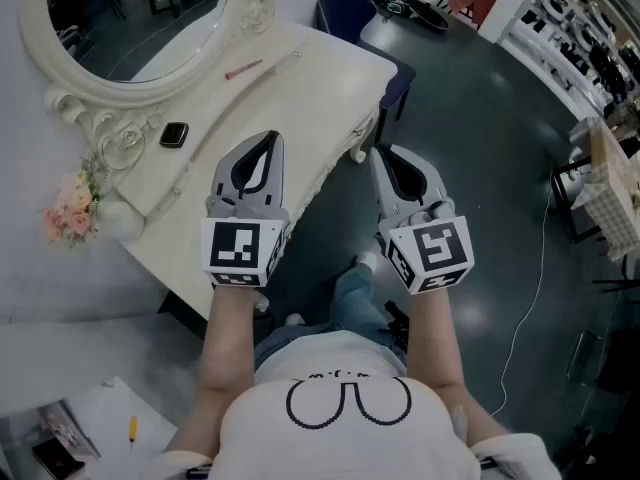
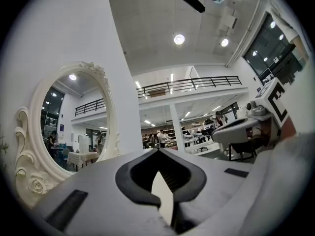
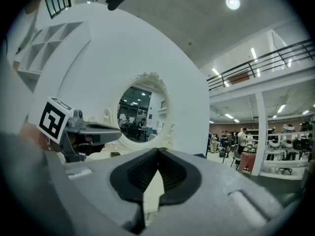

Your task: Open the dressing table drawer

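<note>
The cream dressing table (image 1: 300,78) with its oval mirror (image 1: 60,68) fills the upper left of the head view. Only its carved front edge (image 1: 335,158) shows from above, and the drawer front beneath it is hidden. My left gripper (image 1: 270,136) hovers level over the tabletop near that edge, shut and holding nothing. The right gripper (image 1: 377,151) is level over the dark floor just off the table's front corner, also shut and empty. In the left gripper view the left gripper (image 2: 158,150) faces the mirror (image 2: 69,132). In the right gripper view the right gripper (image 3: 158,150) shows closed tips.
On the tabletop lie a small black object (image 1: 174,134) and a pink pen (image 1: 243,69). Pink flowers (image 1: 70,208) stand at the table's left end. A blue chair (image 1: 350,13) sits beyond the far corner. Papers (image 1: 90,423) lie at the bottom left.
</note>
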A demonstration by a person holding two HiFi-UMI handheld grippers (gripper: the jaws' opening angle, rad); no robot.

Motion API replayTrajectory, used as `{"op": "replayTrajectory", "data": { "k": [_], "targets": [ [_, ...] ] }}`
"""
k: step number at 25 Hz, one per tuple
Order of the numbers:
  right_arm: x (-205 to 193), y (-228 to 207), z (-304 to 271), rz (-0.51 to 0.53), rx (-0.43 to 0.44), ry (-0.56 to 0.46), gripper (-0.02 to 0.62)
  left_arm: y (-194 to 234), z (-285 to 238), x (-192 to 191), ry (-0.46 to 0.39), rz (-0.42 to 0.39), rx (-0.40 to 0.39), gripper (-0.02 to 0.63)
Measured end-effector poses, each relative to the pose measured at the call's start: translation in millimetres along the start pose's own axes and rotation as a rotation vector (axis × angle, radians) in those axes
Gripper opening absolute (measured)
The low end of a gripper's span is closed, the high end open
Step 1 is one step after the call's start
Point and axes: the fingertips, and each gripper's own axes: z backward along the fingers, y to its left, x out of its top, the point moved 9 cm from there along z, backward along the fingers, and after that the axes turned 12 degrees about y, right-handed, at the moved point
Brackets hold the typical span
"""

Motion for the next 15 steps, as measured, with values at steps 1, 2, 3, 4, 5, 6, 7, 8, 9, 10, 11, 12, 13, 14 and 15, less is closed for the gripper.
{"op": "replayTrajectory", "data": {
  "k": [1, 2, 3, 4, 5, 6, 7, 8, 9, 10, 11, 12, 13, 14, 15],
  "targets": [
    [0, -5, -4, 0.000, 0.002, 0.000, -0.003, 1, -7, 0, 0.003, 0.002, 0.002, -0.002],
    [-1, -10, -9, 0.000, 0.003, 0.000, -0.003, 2, -13, -1, 0.005, 0.003, 0.005, -0.002],
    [-1, -16, -14, -0.001, 0.005, -0.001, -0.003, 2, -20, -1, 0.008, 0.004, 0.007, -0.002],
    [-2, -22, -19, -0.002, 0.008, -0.001, -0.003, 3, -28, -1, 0.010, 0.004, 0.010, -0.003],
    [-4, -29, -25, -0.003, 0.012, -0.001, -0.003, 3, -36, -1, 0.012, 0.005, 0.013, -0.002],
    [-5, -37, -31, -0.002, 0.017, -0.001, -0.003, 3, -45, -2, 0.016, 0.005, 0.018, -0.003],
    [-6, -44, -38, -0.001, 0.024, 0.000, -0.003, 3, -55, -2, 0.022, 0.006, 0.023, -0.002],
    [-7, -53, -45, 0.002, 0.033, 0.001, -0.003, 2, -64, -2, 0.028, 0.006, 0.030, -0.002],
    [-7, -62, -53, 0.005, 0.043, 0.002, -0.003, 2, -74, -2, 0.033, 0.006, 0.039, -0.002],
    [-7, -72, -61, 0.007, 0.053, 0.001, -0.003, 2, -84, -1, 0.038, 0.007, 0.050, -0.002],
    [-7, -83, -68, 0.007, 0.063, -0.002, -0.003, 1, -95, 0, 0.043, 0.006, 0.061, -0.003],
    [-6, -95, -76, 0.003, 0.074, -0.007, -0.003, 0, -106, 2, 0.047, 0.006, 0.072, -0.002],
    [-6, -107, -83, -0.004, 0.086, -0.014, -0.003, -1, -117, 4, 0.051, 0.007, 0.084, -0.002],
    [-6, -119, -91, -0.011, 0.100, -0.018, -0.003, -3, -128, 5, 0.055, 0.008, 0.098, -0.002],
    [-5, -132, -98, -0.015, 0.115, -0.019, -0.003, -4, -139, 7, 0.058, 0.012, 0.114, -0.003]
  ]
}}
